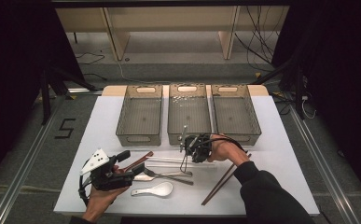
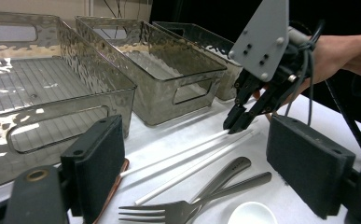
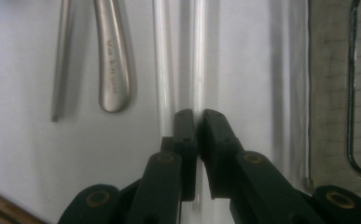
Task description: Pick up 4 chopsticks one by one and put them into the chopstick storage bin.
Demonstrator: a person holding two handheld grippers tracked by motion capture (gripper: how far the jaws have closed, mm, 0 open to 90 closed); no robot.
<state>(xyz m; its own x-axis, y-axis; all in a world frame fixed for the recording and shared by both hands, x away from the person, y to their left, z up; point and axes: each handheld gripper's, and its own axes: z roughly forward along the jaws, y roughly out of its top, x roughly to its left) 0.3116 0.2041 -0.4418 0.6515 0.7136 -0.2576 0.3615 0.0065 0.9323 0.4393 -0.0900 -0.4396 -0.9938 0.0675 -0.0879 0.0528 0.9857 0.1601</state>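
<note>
Currently, step: right gripper (image 2: 236, 122) jaws closed on one white chopstick (image 3: 197, 56), lying on the tabletop (image 1: 281, 163) before the three bins (image 1: 189, 116).
Left gripper (image 1: 122, 170): jaws open, idle.
Done: bins empty.
Remaining: all cutlery unsorted.

White chopsticks (image 1: 178, 162), a white spoon (image 1: 153, 190) and a silver fork (image 1: 166, 175) are seen below smoky grey ribbed bins (image 1: 188, 116); brown chopsticks (image 1: 222, 181) and black grippers too.
</note>
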